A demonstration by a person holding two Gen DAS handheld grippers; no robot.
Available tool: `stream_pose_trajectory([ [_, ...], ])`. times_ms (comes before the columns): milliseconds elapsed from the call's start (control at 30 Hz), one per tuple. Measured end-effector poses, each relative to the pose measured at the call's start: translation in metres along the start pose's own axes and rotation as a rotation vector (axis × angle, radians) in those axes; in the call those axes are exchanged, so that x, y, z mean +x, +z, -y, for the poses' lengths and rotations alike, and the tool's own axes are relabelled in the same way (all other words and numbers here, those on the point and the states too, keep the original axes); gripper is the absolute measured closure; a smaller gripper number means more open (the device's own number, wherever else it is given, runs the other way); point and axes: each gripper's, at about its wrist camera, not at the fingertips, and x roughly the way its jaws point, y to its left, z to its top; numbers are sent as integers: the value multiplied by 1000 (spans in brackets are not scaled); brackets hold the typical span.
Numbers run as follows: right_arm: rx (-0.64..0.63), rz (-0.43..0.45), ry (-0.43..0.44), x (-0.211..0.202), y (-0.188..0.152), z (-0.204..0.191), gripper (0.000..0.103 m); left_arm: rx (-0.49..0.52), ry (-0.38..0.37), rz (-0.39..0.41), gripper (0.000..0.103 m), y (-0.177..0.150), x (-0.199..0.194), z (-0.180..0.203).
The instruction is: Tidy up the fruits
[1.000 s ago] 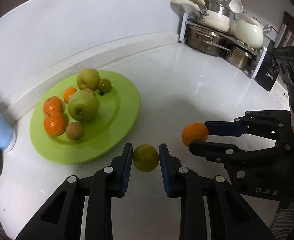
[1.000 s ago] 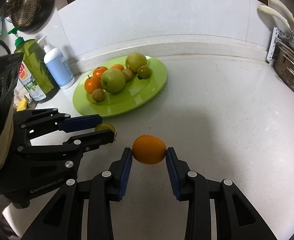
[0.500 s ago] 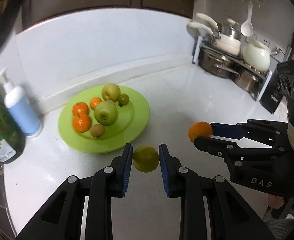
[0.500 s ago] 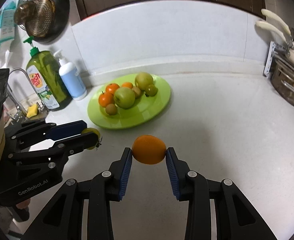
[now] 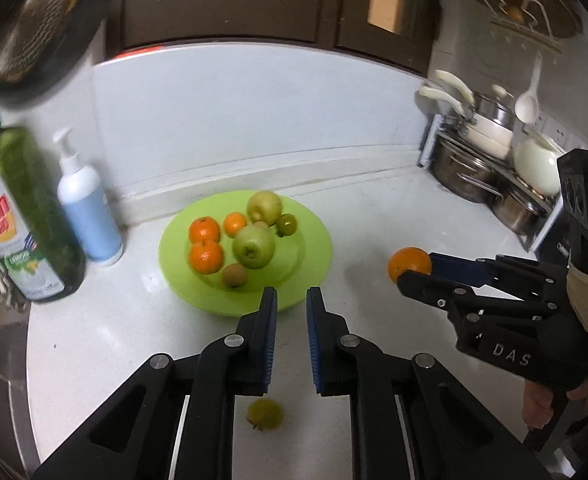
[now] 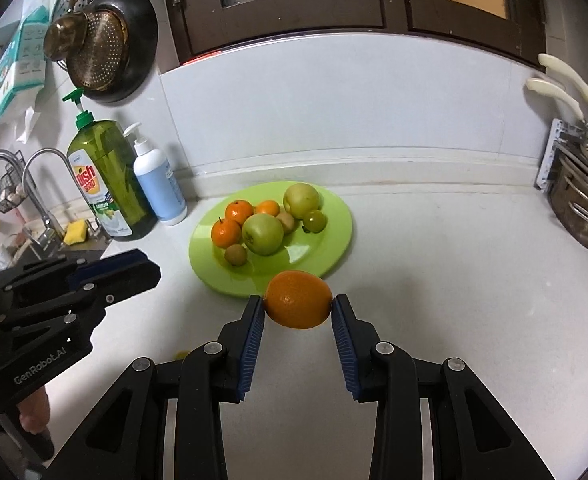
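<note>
I take the green plate (image 5: 314, 240) as my landmark. It sits on the white counter (image 6: 434, 248) with three mandarins, two green apples and some smaller fruit on it.

My right claw (image 6: 298, 312) is clamped on an orange (image 6: 297, 299), which hangs just in front of the plate's near rim in the right wrist view. The left wrist view shows the same orange (image 5: 409, 263) from the side, off to the plate's right and clear of the counter.

My left claw (image 5: 291, 312) has its jaws drawn together with only a narrow gap and nothing between them; its tips hover over the plate's near edge. Only the left wrist view shows the small green fruit (image 5: 265, 413) lying loose on the counter, nearer to me than the plate and below my fingers. In the right wrist view the left claw (image 6: 142, 266) sits to the plate's left, empty, and that fruit is all but hidden.

Left of the plate stand a dish soap bottle (image 6: 106, 176) and a blue pump bottle (image 6: 158, 184).
</note>
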Motion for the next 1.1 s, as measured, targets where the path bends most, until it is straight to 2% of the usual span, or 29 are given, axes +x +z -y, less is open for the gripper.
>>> stream_pose_trajectory([
  [67, 8, -16, 5, 5, 1, -3, 67, -2, 7, 0, 80, -6, -3, -6],
  [133, -11, -24, 13, 8, -2, -11, 67, 24, 16, -20, 62, -14, -5, -11],
  [233, -37, -49, 52, 15, -11, -30, 67, 53, 105, -4, 54, -29, -12, -24],
  [300, -63, -53, 53, 20, -14, -46, 67, -11, 157, 49, 39, -39, -18, -43],
  [333, -65, -50, 58, 22, -13, -51, 67, -65, 179, 43, 40, -41, -18, -57],
  [400, -90, -29, 50, 25, -10, -66, 67, -87, 214, 44, 40, -43, -23, -66],
  [467, -102, -23, 51, 25, -6, -76, 67, -69, 213, 85, 39, -48, -37, -68],
  [567, -97, -23, 66, 22, -6, -85, 67, -28, 215, 91, 39, -56, -48, -65],
  [833, -92, -35, 58, 12, -20, -89, 67, 28, 130, 45, 40, -68, -41, -48],
  [1100, -57, -80, 22, 13, -39, -73, 67, 59, 76, -24, 43, -77, -20, -30],
])
